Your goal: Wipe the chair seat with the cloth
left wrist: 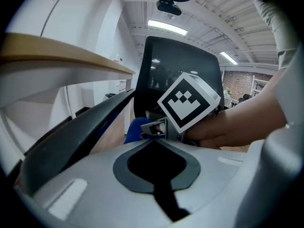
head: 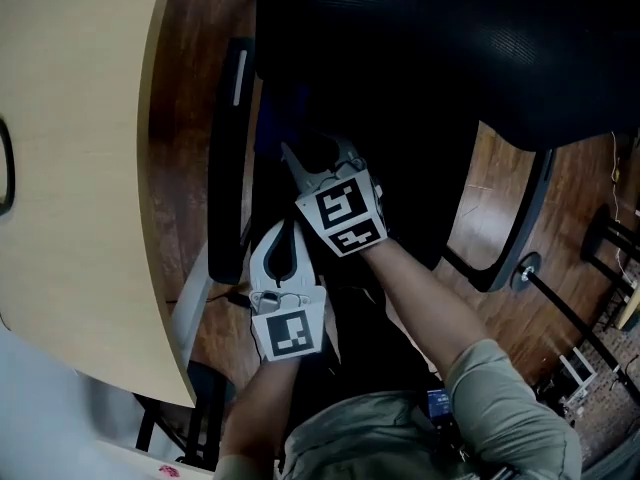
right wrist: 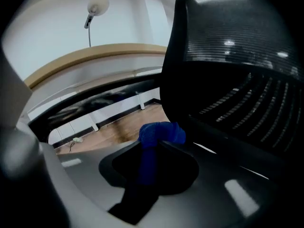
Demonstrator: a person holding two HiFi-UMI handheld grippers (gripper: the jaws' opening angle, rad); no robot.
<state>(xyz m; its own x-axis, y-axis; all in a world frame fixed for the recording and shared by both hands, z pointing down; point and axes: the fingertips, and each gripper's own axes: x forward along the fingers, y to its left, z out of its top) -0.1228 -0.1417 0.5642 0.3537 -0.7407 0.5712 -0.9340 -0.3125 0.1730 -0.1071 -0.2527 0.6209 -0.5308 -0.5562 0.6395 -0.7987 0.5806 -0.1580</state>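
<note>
1. Head view: your right gripper [head: 300,163] reaches out over the black chair seat [head: 420,193]. Your left gripper [head: 283,228] sits nearer and just left of it, close to the left armrest [head: 228,158]. The mesh backrest [head: 450,38] is at the far right, the beige desk [head: 70,168] at the left, with wood floor [head: 180,108] between desk and chair. The cloth is too dark to pick out here.
2. Left gripper view: your left gripper [left wrist: 154,137] has its jaws closed tip to tip with nothing in them. Just past them is the right gripper [left wrist: 152,126] with its marker cube [left wrist: 187,103], and the blue cloth [left wrist: 135,129] bunches at its tips. The armrest [left wrist: 80,127] runs along the left and the backrest [left wrist: 183,65] stands beyond.
3. Right gripper view: your right gripper [right wrist: 159,141] is clamped on the blue cloth [right wrist: 159,134]. A strip of cloth runs between the jaws and a wad sticks out past the tips. The backrest [right wrist: 237,70] fills the right, and the desk edge [right wrist: 95,56] and a lamp [right wrist: 95,11] are at the far left.
</note>
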